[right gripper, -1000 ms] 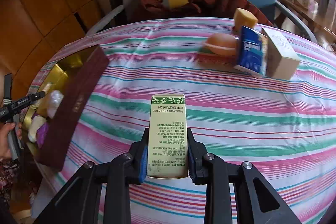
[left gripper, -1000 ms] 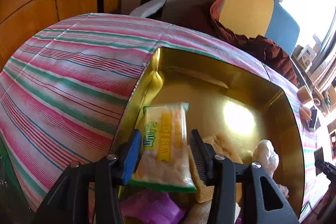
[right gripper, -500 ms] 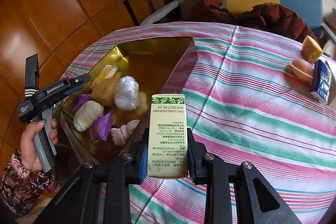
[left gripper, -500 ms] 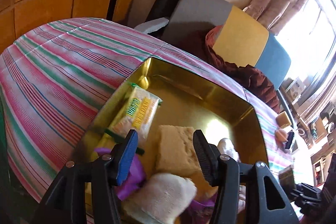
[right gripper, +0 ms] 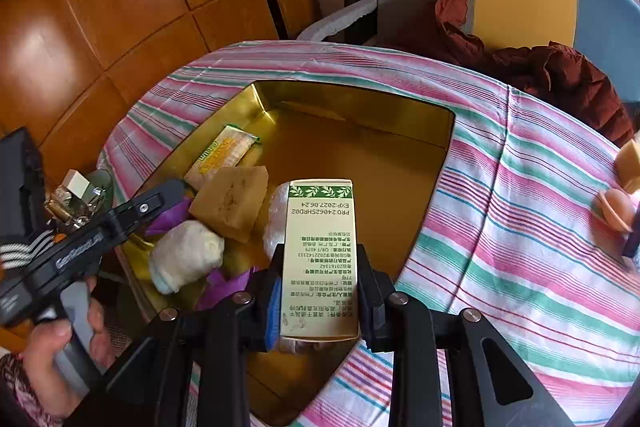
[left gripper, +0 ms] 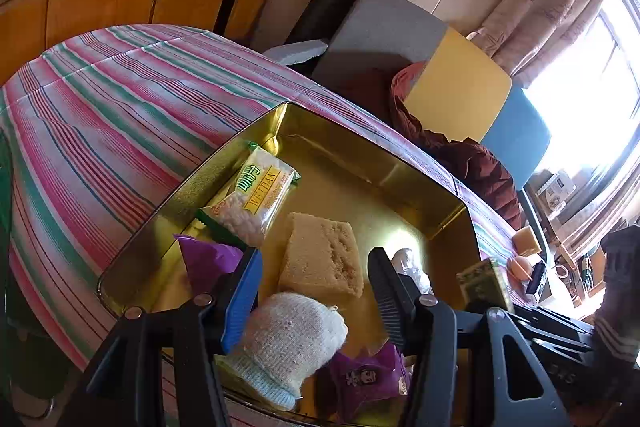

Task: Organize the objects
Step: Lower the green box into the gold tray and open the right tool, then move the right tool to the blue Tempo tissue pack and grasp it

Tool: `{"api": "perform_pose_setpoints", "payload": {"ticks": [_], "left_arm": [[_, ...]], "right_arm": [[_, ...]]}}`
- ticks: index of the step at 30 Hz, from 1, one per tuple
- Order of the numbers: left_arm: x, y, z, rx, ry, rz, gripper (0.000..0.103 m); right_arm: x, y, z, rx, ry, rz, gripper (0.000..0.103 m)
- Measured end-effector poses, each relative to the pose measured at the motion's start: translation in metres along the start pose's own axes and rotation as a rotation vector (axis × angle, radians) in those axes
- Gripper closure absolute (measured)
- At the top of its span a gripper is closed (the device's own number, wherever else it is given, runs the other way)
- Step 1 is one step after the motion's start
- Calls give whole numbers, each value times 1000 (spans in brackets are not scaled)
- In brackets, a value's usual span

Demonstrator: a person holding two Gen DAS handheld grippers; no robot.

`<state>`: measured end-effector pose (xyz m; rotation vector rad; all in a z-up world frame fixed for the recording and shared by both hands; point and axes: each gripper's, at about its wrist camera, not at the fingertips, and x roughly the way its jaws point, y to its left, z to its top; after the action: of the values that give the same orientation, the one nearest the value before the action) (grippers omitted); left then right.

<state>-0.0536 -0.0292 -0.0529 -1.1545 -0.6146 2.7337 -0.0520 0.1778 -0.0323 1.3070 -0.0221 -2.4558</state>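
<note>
My right gripper [right gripper: 320, 267] is shut on a pale green printed box [right gripper: 320, 251] and holds it over the open gold tin [right gripper: 352, 91]. That box [left gripper: 484, 283] shows at the right in the left wrist view. My left gripper [left gripper: 314, 267] hangs open over the tin [left gripper: 240, 143] with nothing between its fingers. In the tin lie a yellow snack packet [left gripper: 252, 199], a tan sponge-like block [left gripper: 320, 259], a white knit bundle [left gripper: 288, 339], purple wrappers [left gripper: 208, 259] and a white wrapped lump [right gripper: 276, 219]. A hand holds the left gripper [right gripper: 140, 207] at the tin's left side.
The tin sits on a striped tablecloth [right gripper: 500, 187]. At the table's right edge are a tan block [right gripper: 628, 155] and a peach round thing [right gripper: 612, 207]. Behind stand a grey, yellow and blue chair [left gripper: 456, 87] with a dark red jacket [right gripper: 560, 75], and wooden wall panels [right gripper: 120, 7].
The left gripper has let go of the snack packet, which now lies in the tin, and has drawn back. The right gripper has carried the green box from over the tablecloth to over the tin.
</note>
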Motion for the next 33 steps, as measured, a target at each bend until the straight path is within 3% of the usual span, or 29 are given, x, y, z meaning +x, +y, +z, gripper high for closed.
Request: {"api": "perform_pose_setpoints", "payload": {"ticks": [6, 8, 23, 33], "left_arm": [[1, 5, 1, -21, 5, 0, 48], [2, 5, 1, -18, 11, -3, 48], [6, -11, -12, 30, 58, -59, 48], [-1, -46, -25, 173, 72, -129, 48]], "right_arm": [[18, 6, 3, -18, 10, -152, 72], [20, 6, 3, -36, 6, -182, 66], [-24, -5, -27, -6, -113, -163, 46], [-27, -45, -50, 89, -68, -209, 40]]}}
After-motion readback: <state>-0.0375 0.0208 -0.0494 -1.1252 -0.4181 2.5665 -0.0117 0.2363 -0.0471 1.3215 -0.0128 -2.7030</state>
